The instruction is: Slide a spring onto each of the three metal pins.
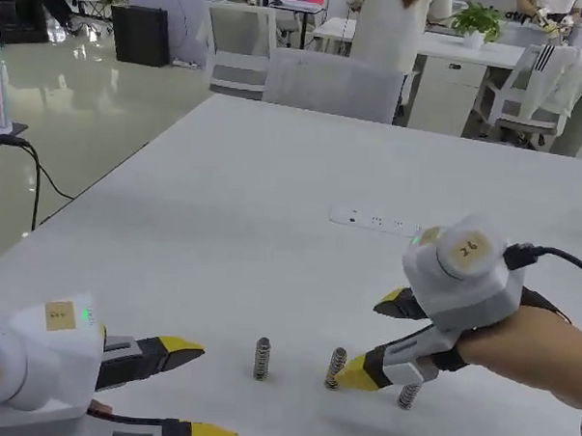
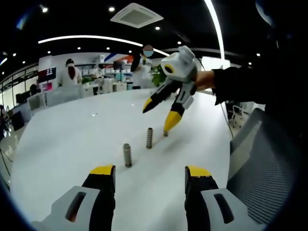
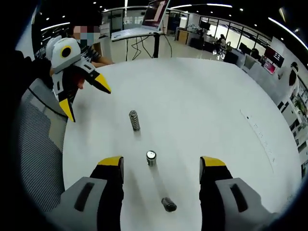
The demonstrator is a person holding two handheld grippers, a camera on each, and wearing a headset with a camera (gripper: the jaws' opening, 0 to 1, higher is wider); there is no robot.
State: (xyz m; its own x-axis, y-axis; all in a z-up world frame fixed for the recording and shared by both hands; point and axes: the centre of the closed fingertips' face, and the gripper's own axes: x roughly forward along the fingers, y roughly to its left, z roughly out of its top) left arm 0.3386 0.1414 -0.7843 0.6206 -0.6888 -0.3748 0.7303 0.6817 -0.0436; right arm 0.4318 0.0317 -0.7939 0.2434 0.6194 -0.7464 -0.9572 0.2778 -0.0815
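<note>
- Left gripper (image 1: 216,391): jaws wide, empty.
- Right gripper (image 1: 358,345): jaws wide, empty (one tip just beside the middle spring).
- Three springs (image 1: 262,359) stand upright in a row on the white table (image 1: 224,205).
- Yellow sticker (image 1: 466,249) on the right gripper: writing unreadable.

A power strip (image 1: 373,221) lies on the white table (image 1: 223,234).

On the desk (image 1: 224,196), near its front edge, three spring-covered pins stand in a row: the left pin (image 1: 262,359), the middle pin (image 1: 336,368) and the right pin (image 1: 408,395). The left gripper (image 1: 216,391) is left of the row. The right gripper (image 1: 360,344) hangs over its right end, one of its jaws just beside the middle pin. A power strip (image 1: 373,221) lies farther back, and a chair (image 1: 335,85) stands behind the desk's far edge.
</note>
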